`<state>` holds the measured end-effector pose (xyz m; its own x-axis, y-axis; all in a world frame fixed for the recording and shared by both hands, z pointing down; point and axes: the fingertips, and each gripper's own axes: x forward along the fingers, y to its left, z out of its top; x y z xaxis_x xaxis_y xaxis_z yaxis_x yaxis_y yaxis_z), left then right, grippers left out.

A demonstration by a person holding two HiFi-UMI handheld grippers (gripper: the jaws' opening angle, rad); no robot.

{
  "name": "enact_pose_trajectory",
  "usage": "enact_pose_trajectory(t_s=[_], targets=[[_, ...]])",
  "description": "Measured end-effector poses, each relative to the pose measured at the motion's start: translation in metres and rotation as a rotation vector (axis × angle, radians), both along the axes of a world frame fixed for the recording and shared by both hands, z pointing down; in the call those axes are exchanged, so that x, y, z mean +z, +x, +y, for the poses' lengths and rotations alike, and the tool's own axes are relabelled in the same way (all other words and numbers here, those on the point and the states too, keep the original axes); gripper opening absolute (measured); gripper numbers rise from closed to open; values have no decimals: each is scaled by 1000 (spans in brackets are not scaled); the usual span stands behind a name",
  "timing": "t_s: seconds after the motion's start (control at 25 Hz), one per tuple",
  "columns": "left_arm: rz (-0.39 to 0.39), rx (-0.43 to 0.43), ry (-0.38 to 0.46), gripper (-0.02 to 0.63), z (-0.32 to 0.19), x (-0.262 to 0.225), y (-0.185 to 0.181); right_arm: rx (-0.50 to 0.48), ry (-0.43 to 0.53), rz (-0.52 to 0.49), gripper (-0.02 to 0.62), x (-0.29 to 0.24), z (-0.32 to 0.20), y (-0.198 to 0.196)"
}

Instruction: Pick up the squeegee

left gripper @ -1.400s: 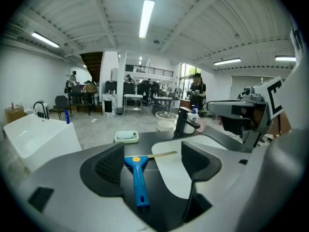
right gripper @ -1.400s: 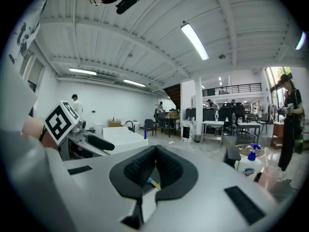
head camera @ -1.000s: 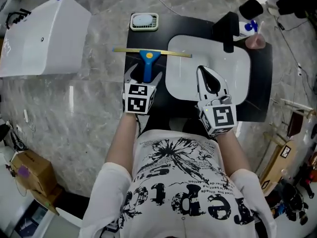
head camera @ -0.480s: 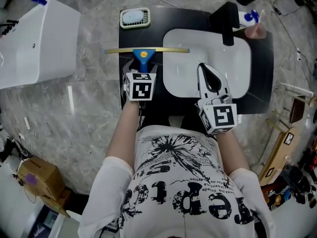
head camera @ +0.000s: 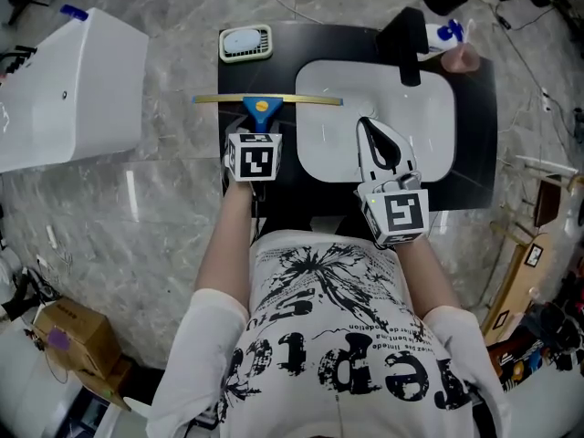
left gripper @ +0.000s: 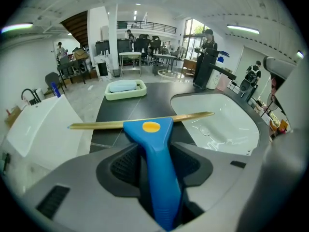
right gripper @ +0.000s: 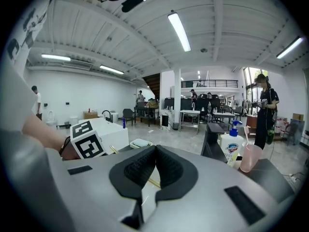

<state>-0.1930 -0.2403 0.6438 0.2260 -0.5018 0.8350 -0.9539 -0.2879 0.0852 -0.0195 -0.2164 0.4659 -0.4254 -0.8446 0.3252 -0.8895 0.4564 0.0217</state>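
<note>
The squeegee [head camera: 263, 107] has a blue handle with a yellow dot and a long brass-coloured blade. It lies on the black counter [head camera: 301, 48], just left of the white sink [head camera: 420, 108]. My left gripper [head camera: 259, 128] points down over the handle. Its jaws are closing, and in the left gripper view the squeegee [left gripper: 155, 129] handle fills the gap of the left gripper [left gripper: 157, 154], with both pads against it. My right gripper [head camera: 366, 122] hovers over the sink basin, shut with nothing in it. In its own view the right gripper [right gripper: 155, 151] has its pads meeting.
A green soap dish [head camera: 245, 42] sits at the counter's back left. A black faucet [head camera: 407, 46], a soap bottle [head camera: 442, 33] and a pink cup [head camera: 462, 58] stand behind the sink. A white tub [head camera: 68, 85] lies on the floor to the left.
My left gripper has sunk onto the squeegee's handle and its jaws have narrowed round it. The right gripper has stayed over the sink.
</note>
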Motion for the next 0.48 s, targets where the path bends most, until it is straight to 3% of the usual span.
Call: enact_pose_trajectory(t_s=[0.08,0.24,0.48], targets=[[-9,-15,-15,150,-1,-1,0,5,5,-4,15,-4,0,2],[-20,-20,-17,141,0,-2,0,14,13,-1,15,-12,-2,8],[26,-47,7,140,5,-12,2,15,19,5,15,-19,-1,15]])
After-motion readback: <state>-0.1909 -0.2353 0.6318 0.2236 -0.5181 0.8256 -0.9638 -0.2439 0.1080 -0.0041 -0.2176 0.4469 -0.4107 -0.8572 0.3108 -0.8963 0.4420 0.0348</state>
